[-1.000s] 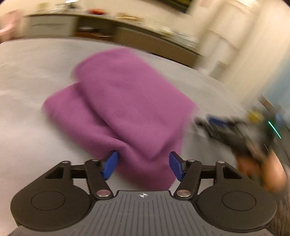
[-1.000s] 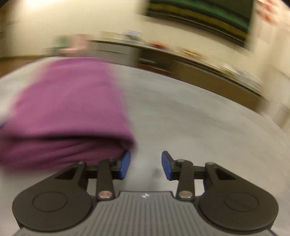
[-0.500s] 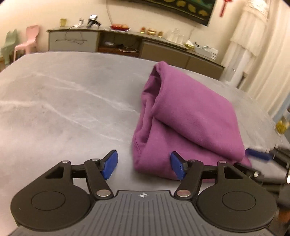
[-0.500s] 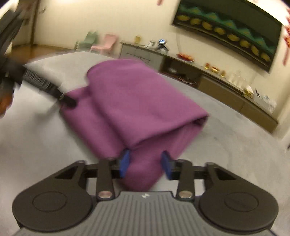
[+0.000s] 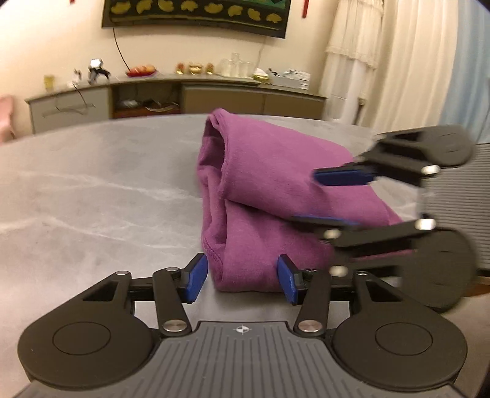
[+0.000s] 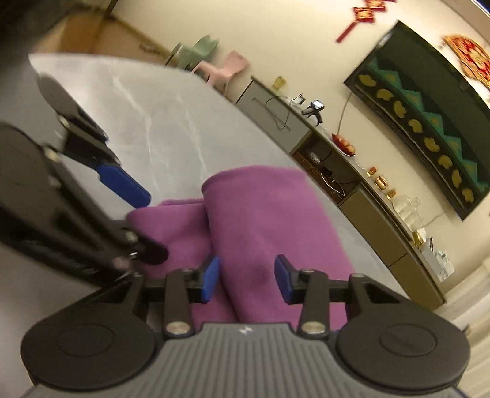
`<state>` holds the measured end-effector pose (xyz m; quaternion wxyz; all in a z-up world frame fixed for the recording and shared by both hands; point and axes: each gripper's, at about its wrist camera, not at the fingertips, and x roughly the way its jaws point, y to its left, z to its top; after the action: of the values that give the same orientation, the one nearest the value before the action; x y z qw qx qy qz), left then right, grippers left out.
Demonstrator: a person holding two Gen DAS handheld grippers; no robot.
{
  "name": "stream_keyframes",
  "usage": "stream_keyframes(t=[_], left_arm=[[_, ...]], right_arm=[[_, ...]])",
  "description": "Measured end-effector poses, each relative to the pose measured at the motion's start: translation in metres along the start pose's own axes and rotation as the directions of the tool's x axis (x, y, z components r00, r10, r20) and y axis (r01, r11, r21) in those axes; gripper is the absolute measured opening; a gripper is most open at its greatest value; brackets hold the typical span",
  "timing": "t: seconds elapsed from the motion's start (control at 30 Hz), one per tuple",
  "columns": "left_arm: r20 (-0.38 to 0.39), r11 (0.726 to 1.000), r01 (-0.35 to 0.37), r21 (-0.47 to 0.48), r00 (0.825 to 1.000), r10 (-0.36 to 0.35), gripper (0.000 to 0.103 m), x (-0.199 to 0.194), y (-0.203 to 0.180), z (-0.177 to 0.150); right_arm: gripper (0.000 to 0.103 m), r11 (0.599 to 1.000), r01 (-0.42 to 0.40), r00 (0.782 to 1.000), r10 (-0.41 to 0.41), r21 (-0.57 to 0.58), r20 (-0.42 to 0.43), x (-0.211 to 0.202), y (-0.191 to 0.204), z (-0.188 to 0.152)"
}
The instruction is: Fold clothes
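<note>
Purple cloth (image 5: 269,189), folded into a thick bundle with one layer lapped over another, lies on the grey marbled table (image 5: 92,189). Its open, hemmed end faces the left wrist view, and its near corner sits between the blue pads of the left gripper (image 5: 242,277), whose jaws are spread wide with cloth in the gap but not pinched. The right gripper (image 6: 246,281) is tilted on its side at the bundle's right edge; its jaws are also parted, one pad (image 5: 340,177) above the upper layer and the other lower against the fold, and whether they press the fabric cannot be told through the blur. Beyond the table, a long low sideboard (image 5: 183,98) runs along the cream wall, carrying small items, with a dark framed panel (image 5: 196,12) hung above it and white curtains (image 5: 382,61) to the right.
</note>
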<state>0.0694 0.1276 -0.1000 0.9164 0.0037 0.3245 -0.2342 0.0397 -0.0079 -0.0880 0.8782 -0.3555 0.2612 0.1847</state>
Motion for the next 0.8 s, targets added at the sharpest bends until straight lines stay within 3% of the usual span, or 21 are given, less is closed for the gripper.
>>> stream_keyframes(t=[0.07, 0.1, 0.17, 0.3, 0.4, 0.6, 0.7, 0.8], left_arm=[[-0.005, 1.000, 0.024, -0.019, 1.000, -0.024, 0.053, 0.002, 0.004, 0.001], [-0.007, 0.999, 0.036, -0.029, 0.999, -0.036, 0.053, 0.003, 0.006, 0.002], [-0.009, 0.998, 0.048, -0.041, 0.999, -0.048, 0.053, 0.005, 0.009, 0.003], [-0.009, 0.994, 0.063, -0.088, 0.998, -0.064, 0.053, 0.006, 0.014, 0.004], [-0.006, 0.991, 0.072, -0.116, 0.997, -0.073, 0.053, 0.009, 0.017, 0.005], [-0.010, 0.992, 0.044, -0.114, 0.999, -0.045, 0.053, -0.006, 0.022, 0.004], [0.073, 0.987, 0.028, -0.156, 0.997, -0.017, 0.053, -0.038, 0.036, 0.011], [0.215, 0.972, 0.127, -0.197, 0.973, -0.083, 0.053, -0.066, 0.040, 0.025]], right_arm=[[0.036, 1.000, -0.020, 0.999, 0.020, -0.016, -0.037, 0.011, 0.000, 0.008], [0.025, 0.999, -0.033, 0.998, 0.031, -0.023, -0.056, 0.015, 0.000, 0.012], [0.013, 0.999, -0.046, 0.997, 0.044, -0.017, -0.070, 0.014, -0.004, 0.017], [0.012, 0.997, -0.057, 0.998, 0.057, 0.050, -0.007, -0.030, -0.022, 0.019], [0.011, 0.991, -0.132, 0.991, 0.133, 0.029, -0.010, -0.055, -0.018, 0.006], [0.012, 0.991, -0.121, 0.992, 0.119, -0.055, -0.050, -0.038, 0.016, -0.021], [0.014, 0.992, -0.099, 0.994, 0.096, -0.081, -0.049, -0.036, 0.023, -0.022], [0.015, 0.991, -0.083, 0.996, 0.079, -0.110, -0.042, -0.035, 0.030, -0.024]])
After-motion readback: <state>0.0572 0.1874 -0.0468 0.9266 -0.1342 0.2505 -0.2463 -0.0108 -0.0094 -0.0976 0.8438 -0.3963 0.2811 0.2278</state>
